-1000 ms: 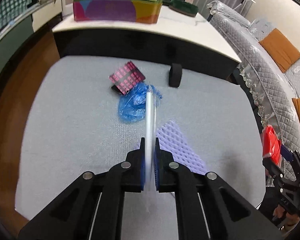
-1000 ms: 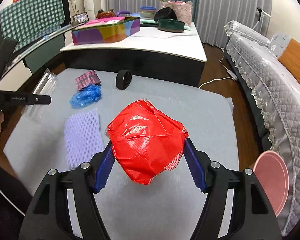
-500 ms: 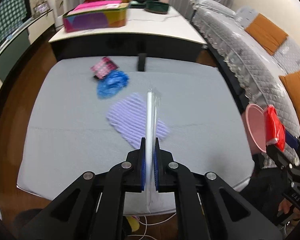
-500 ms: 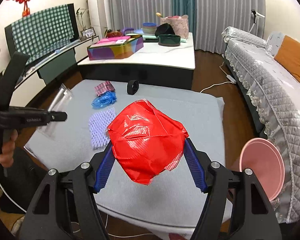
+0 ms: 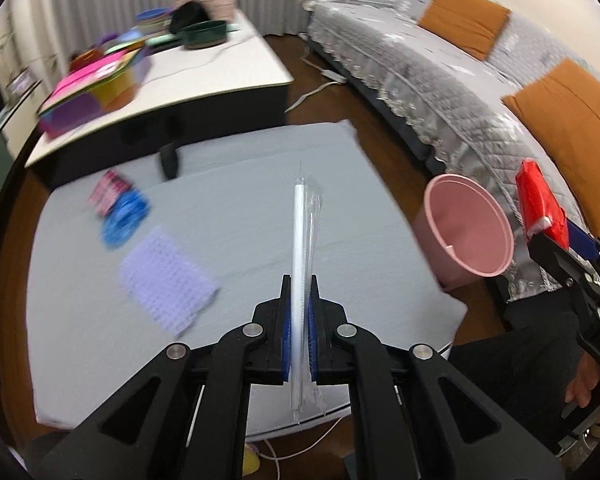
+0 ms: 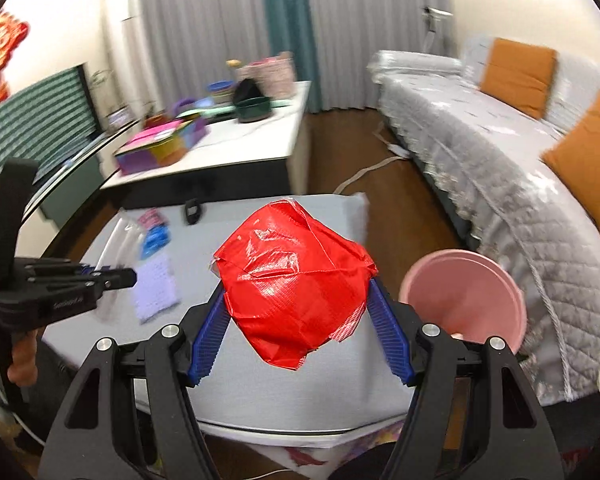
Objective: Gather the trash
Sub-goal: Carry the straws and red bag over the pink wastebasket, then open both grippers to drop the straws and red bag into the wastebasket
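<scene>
My left gripper [image 5: 299, 312] is shut on a flat clear plastic wrapper [image 5: 305, 248] that stands edge-on above the grey mat [image 5: 228, 216]. A crumpled red wrapper [image 6: 296, 280] fills my right gripper [image 6: 300, 312], whose blue pads press on both its sides. The pink bin [image 5: 468, 228] [image 6: 464, 292] stands on the floor just past the mat's right edge, right of both grippers. From the left wrist view the right gripper [image 5: 556, 232] with the red wrapper [image 5: 538, 204] hangs beside the bin. On the mat lie a purple mesh sheet [image 5: 164, 284], a blue crumpled bag [image 5: 124, 216] and a pink patterned packet [image 5: 110, 186].
A black roll [image 5: 169, 160] stands at the mat's far edge. Behind it a white-topped table [image 5: 204, 76] carries a colourful box [image 5: 92, 96] and bowls. A grey quilted sofa [image 5: 460, 92] with orange cushions runs along the right. A person's hand [image 6: 20, 356] holds the left gripper.
Both grippers have pulled back, risen and swung right, each keeping its wrapper. The pink bin has come into view close on the right, and the mat's trash has shifted left.
</scene>
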A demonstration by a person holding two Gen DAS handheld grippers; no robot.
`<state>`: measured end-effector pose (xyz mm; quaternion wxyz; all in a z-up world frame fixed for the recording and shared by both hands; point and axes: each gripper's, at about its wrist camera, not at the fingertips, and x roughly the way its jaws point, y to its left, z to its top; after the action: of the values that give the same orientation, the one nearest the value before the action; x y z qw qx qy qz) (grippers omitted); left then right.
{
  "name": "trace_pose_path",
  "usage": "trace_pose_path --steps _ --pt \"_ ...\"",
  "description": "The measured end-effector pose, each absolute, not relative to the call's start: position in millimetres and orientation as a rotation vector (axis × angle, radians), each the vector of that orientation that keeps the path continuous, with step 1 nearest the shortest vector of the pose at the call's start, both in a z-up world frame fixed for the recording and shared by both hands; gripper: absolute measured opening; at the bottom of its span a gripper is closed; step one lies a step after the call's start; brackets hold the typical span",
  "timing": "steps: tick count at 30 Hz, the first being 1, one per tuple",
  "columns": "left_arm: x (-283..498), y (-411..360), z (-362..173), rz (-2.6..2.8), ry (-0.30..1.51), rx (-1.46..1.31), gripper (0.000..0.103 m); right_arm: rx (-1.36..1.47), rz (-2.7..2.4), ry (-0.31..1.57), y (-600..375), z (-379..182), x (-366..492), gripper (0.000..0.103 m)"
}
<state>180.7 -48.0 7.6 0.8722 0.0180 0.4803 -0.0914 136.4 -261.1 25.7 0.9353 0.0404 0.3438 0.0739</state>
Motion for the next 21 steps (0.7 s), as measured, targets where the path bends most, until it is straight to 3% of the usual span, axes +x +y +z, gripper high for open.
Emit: trace_pose_path --steps 9,21 --pt "235.1 -154.6 13.7 -0.323 1.000 0.141 0.006 0.146 -0.020 0.668 -343.5 26.5 162.6 0.067" --pt "295.4 -277.0 -35.9 -0.467 1.104 0.205 0.006 0.245 -0.233 0.743 -434.1 -26.2 207.7 0.068"
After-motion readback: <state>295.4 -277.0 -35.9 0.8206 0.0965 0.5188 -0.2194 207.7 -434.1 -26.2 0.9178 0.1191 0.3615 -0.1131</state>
